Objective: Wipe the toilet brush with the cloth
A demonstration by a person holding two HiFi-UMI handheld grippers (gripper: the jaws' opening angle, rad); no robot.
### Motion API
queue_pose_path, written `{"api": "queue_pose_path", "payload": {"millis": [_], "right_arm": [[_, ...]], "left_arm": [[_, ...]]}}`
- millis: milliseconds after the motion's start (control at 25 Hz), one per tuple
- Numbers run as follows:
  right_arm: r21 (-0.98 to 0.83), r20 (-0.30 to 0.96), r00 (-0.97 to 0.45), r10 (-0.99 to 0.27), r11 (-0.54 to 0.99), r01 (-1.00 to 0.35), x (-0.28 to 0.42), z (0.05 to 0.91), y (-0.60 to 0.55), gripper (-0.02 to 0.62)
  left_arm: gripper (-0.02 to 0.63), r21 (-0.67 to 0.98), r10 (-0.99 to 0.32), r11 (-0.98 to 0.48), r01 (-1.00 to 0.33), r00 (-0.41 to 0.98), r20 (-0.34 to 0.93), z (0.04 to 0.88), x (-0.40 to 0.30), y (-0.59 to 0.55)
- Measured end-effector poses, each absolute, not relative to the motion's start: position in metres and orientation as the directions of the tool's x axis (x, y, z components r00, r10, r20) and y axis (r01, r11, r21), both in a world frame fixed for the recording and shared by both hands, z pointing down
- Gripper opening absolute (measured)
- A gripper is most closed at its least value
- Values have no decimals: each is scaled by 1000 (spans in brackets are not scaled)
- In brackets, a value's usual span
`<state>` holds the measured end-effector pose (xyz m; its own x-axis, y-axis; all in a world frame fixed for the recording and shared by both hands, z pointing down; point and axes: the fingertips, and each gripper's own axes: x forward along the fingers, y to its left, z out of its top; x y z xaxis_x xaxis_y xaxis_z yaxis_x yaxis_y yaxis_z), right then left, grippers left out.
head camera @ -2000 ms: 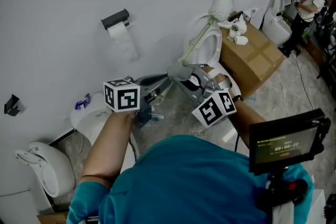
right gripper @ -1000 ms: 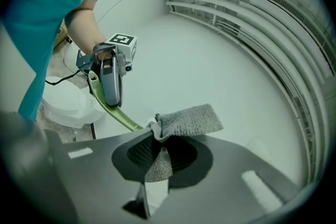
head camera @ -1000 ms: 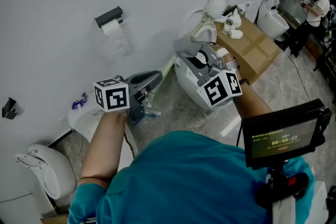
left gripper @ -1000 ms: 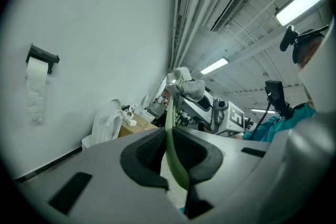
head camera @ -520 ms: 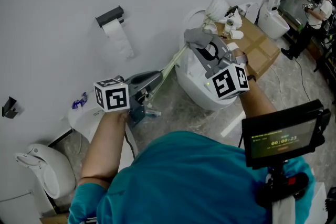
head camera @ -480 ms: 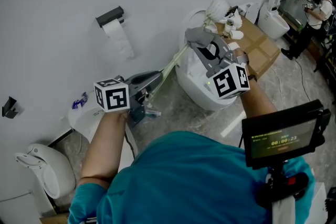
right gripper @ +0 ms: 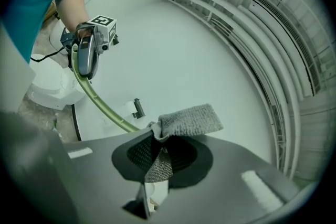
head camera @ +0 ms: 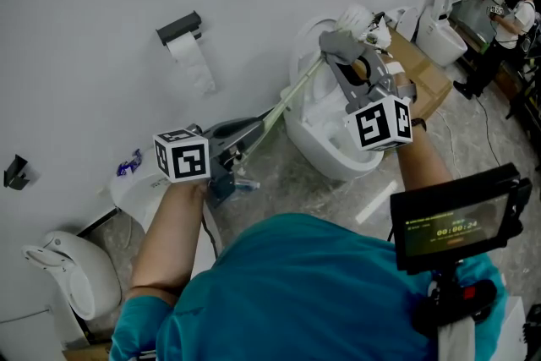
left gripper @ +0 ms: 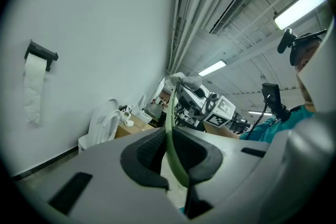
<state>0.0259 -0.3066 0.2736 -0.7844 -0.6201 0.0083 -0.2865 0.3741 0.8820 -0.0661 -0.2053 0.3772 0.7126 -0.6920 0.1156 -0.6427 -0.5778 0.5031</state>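
The toilet brush has a pale green handle [head camera: 283, 106] and a white bristle head [head camera: 355, 16] that points up to the right, over the toilet. My left gripper [head camera: 245, 139] holds the handle's low end; in the left gripper view the left gripper [left gripper: 169, 139] is shut on the green handle [left gripper: 171, 118]. My right gripper [head camera: 342, 55] is shut on a grey cloth [head camera: 336, 41], which is folded round the handle just below the brush head. In the right gripper view the cloth [right gripper: 186, 120] sticks out of the right gripper [right gripper: 157, 149], and the handle [right gripper: 100, 102] curves away to the left gripper [right gripper: 86, 55].
A white toilet [head camera: 325, 144] stands below the brush. A toilet roll on its holder [head camera: 184, 36] hangs on the wall. A cardboard box [head camera: 423, 76] with small items on it stands to the right, and a person [head camera: 511, 8] is far behind it. A small screen [head camera: 456, 220] sits at my lower right.
My right gripper has slid the cloth up along the handle, away from the left gripper and close to the brush head. The left gripper has stayed put on the handle.
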Motion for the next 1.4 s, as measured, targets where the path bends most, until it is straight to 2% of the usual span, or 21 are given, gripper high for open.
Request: {"api": "queue_pose_path", "payload": {"millis": [160, 440, 720, 920, 1160, 1400], "right_arm": [[864, -11, -819, -574, 407, -297, 21, 268, -288, 35], [759, -26, -914, -405, 587, -282, 11, 264, -241, 35], [529, 30, -941, -338, 804, -272, 24, 311, -243, 35], [369, 110, -938, -329, 890, -269, 36, 347, -248, 35], [310, 189, -958, -215, 939, -149, 4, 381, -230, 35], [280, 224, -974, -37, 960, 28, -67, 407, -198, 35]], "left_arm": [[41, 526, -700, -559, -641, 705, 114, 381, -70, -207], [41, 577, -719, -495, -650, 679, 147, 409, -87, -208], [41, 639, -743, -393, -662, 638, 204, 456, -113, -202], [40, 692, -755, -298, -657, 606, 251, 493, -126, -187], [40, 739, -804, -162, -653, 522, 284, 537, -161, -143], [40, 772, -863, 2, -636, 389, 322, 580, -203, -66]]}}
